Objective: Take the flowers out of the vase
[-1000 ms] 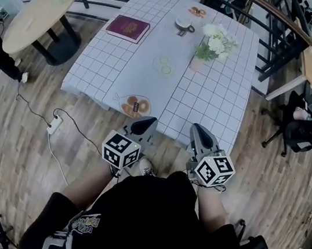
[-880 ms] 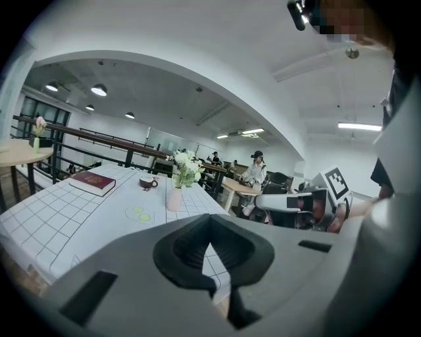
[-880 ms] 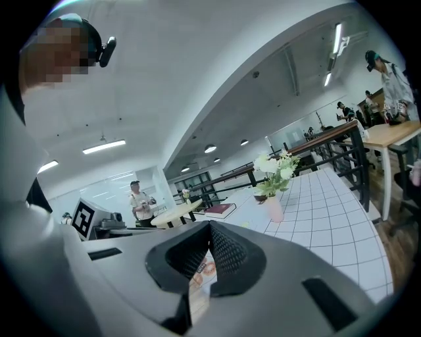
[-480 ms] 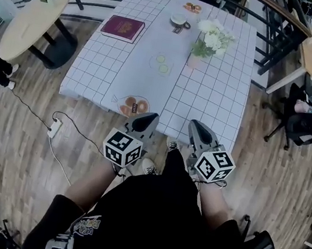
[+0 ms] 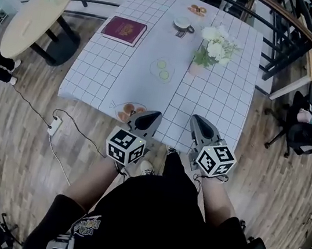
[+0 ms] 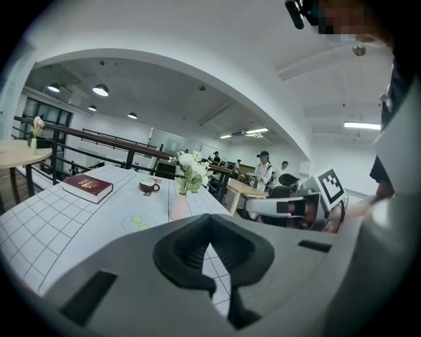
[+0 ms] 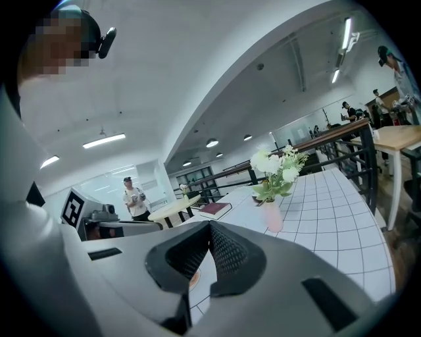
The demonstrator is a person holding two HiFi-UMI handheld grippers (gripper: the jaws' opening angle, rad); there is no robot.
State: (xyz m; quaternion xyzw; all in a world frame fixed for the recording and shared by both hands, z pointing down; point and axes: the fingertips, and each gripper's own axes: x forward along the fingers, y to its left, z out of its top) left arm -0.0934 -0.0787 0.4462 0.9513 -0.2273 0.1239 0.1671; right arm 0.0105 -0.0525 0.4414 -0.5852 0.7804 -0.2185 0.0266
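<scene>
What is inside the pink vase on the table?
White flowers with green leaves stand in the vase. Its wall hides their lower stems and whether it holds water.

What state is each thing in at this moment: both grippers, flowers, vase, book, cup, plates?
left gripper: jaws shut, empty
right gripper: jaws shut, empty
flowers: standing in the vase, untouched
vase: upright on the table
book: closed, lying flat
cup: upright
near plate: holds food, partly hidden by the left gripper
glass plate: holds two green slices
</scene>
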